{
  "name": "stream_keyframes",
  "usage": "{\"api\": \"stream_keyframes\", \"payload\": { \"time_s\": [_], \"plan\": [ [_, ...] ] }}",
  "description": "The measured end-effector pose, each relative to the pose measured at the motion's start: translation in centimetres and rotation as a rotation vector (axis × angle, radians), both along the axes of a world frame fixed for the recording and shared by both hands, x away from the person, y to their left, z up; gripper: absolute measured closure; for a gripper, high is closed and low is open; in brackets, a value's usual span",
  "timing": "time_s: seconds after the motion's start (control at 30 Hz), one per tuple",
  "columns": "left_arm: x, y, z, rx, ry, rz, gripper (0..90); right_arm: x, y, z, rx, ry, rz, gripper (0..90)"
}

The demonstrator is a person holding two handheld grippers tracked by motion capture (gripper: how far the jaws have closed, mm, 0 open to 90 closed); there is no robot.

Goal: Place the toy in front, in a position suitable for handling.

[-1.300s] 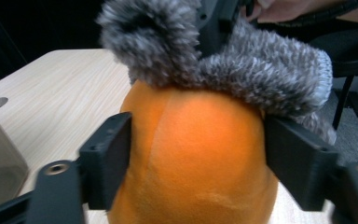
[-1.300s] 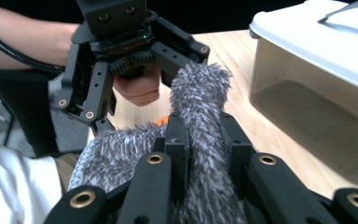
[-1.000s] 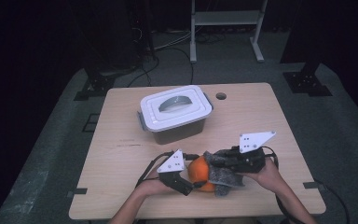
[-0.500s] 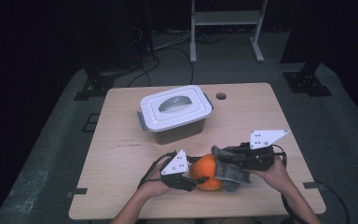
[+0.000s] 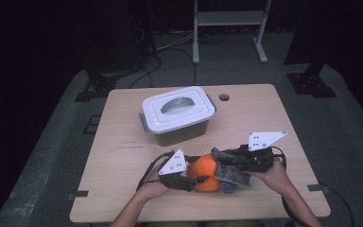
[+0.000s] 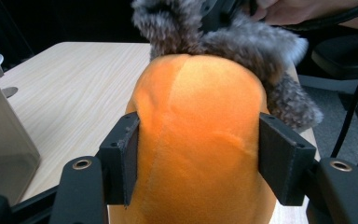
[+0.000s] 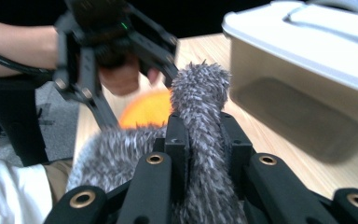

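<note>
An orange plush toy (image 5: 204, 171) with grey furry parts (image 5: 230, 174) sits near the table's front edge. My left gripper (image 5: 194, 181) has the orange body (image 6: 200, 126) between its jaws. The jaws have just been closing, and both pads (image 6: 129, 154) now press into its sides. From the right, my right gripper (image 5: 224, 160) is shut on a strip of grey fur (image 7: 200, 93), which stands up between its jaws (image 7: 204, 135). The left gripper (image 7: 98, 42) and its hand also appear beyond the fur in the right gripper view.
A clear plastic box with a white handled lid (image 5: 177, 113) stands shut at the middle back of the wooden table (image 5: 123, 156). A round hole (image 5: 224, 97) lies near the table's far edge. Bare table lies to the left and right of the hands.
The left gripper's jaws have closed onto the orange body. The right gripper has kept its hold on the grey fur and has hardly moved.
</note>
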State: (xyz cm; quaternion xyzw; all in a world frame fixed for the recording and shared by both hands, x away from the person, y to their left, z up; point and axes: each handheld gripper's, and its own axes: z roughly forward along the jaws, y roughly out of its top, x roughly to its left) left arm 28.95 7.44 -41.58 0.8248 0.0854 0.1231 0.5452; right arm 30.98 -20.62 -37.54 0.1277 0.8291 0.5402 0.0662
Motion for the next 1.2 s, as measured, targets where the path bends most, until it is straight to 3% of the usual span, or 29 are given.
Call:
{"api": "stream_keyframes", "payload": {
  "time_s": [0.1,0.23,0.33,0.5,0.57,0.8,1.0,1.2],
  "plan": [
    [0.0,0.2,0.1,-0.005,-0.004,0.013,36.9,-0.3,0.7,0.3,-0.006,-0.025,0.016,76.2],
    [0.2,0.9,0.5,-0.017,-0.009,0.039,37.3,0.2,-0.2,-0.5,-0.020,0.004,-0.014,76.2],
    [0.2,0.7,0.5,-0.008,-0.006,0.031,37.3,0.2,-0.8,-0.9,-0.017,0.022,-0.029,76.2],
    [-0.2,-0.1,0.6,0.005,-0.025,0.015,37.1,-0.2,0.5,0.5,0.009,-0.014,0.016,76.2],
    [-0.1,0.1,0.7,-0.017,-0.010,0.014,37.2,-0.3,1.0,0.7,0.002,-0.026,0.030,76.2],
    [0.1,0.7,0.9,-0.011,-0.001,0.012,37.5,0.2,0.0,-0.9,-0.007,0.020,-0.008,76.2],
    [0.1,0.2,0.8,-0.010,-0.004,0.003,36.5,-0.3,0.9,0.1,0.010,-0.013,0.018,76.1],
    [0.5,0.5,0.1,-0.012,0.020,-0.027,23.1,-0.3,1.3,-0.9,-0.016,0.008,0.048,76.3]
  ]
}}
